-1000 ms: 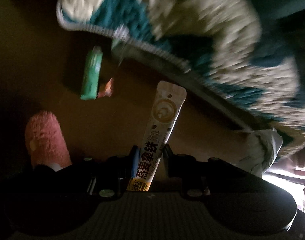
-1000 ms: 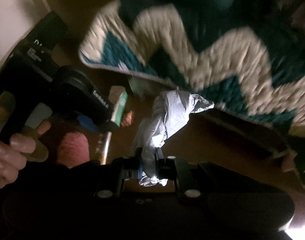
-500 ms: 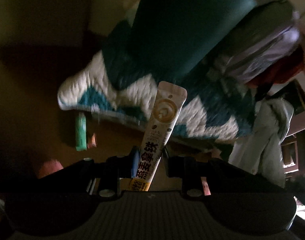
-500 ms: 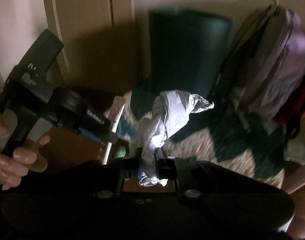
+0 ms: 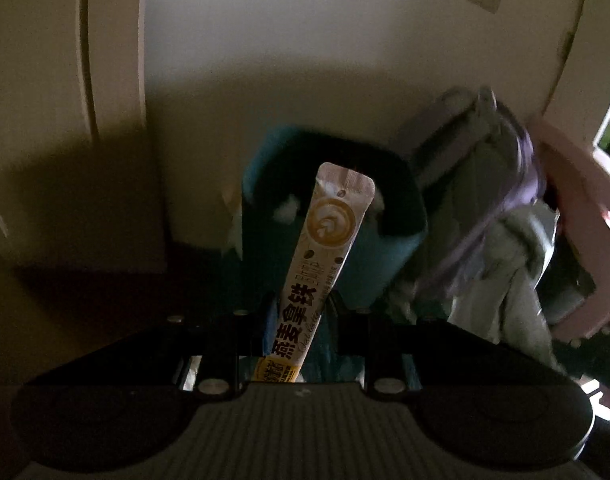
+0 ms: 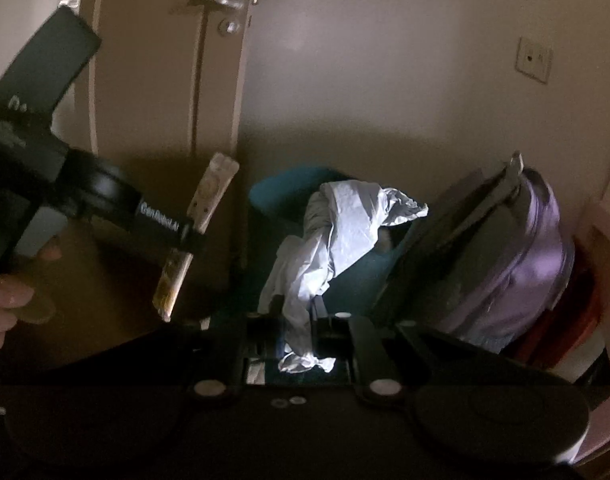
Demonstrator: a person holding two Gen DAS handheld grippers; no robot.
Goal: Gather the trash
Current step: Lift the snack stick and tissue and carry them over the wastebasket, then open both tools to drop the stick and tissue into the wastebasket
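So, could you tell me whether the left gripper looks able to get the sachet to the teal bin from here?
Probably yes: the left gripper holds the sachet pointing straight at the teal bin, with nothing visible between them.

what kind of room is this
Probably a lived-in room at home, perhaps a bedroom corner, though the light is dim. A door with a lever handle, a purple backpack leaning by the wall, and a teal bin all suggest a household.

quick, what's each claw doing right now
Left claw: closed on the coffee sachet.
Right claw: closed on the crumpled tissue.
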